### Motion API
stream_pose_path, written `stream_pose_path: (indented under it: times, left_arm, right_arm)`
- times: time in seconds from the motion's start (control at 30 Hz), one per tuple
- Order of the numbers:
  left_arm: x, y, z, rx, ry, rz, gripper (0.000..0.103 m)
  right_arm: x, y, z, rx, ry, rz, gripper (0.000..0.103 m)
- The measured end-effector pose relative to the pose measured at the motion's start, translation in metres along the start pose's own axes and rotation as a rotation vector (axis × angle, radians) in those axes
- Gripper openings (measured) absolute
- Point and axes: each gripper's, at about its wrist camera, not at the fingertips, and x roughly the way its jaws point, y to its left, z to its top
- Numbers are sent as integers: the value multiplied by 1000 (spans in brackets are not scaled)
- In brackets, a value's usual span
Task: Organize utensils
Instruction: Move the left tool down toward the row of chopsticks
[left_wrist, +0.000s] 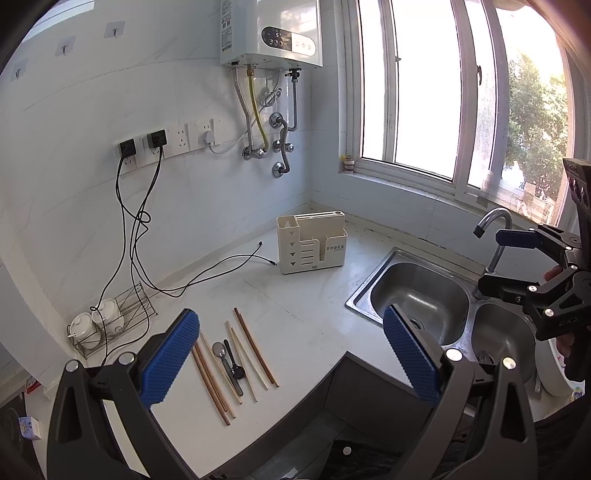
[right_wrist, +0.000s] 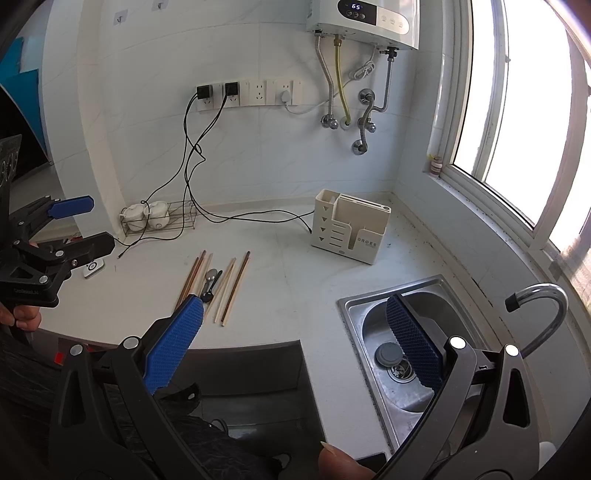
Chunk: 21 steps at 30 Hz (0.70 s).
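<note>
Nothing's picked up yet: both the left gripper (left_wrist: 291, 354) and right gripper (right_wrist: 295, 332) hang wide open and empty over the counter, chopsticks (left_wrist: 255, 350) and spoons (left_wrist: 221, 350) lying near its front edge, so next someone has to grab one for the cream utensil holder (left_wrist: 312, 242).

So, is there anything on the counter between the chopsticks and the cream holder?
Nothing visible blocks it. Bare counter lies between the chopsticks and the cream holder. The black cable ends left of the holder, off that path.
</note>
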Motion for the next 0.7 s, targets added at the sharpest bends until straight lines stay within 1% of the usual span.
stream_pose_path:
  times: [0.17,0.27,0.33,0.4,0.5,0.53,0.63,0.7]
  left_arm:
    - [2,-2,2,-1,2,11,98]
    - [5,-2,2,-5,13,33,98]
    - [10,2,3,-9,15,76,98]
    - [15,10,3,-41,20,130,98]
    - [18,23,3,-122,39,157,98]
    - [19,24,3,-132,43,167,98]
    - [20,19,0,-98,41,229,98]
    - [22,17,1,-85,41,240,98]
  right_arm:
    - [1,-1,0,-5,-3,7,95]
    - [6,-7,2,-3,-3,20,95]
    - [12,-11,3,-10,5,21,95]
    - [19,-15,2,-21,18,23,95]
    - [27,-22,1,-26,20,61,95]
    - [30,-25,1,-29,17,72,95]
    - [43,-32,2,-34,25,94,95]
    - [53,-33,5,-47,31,110,95]
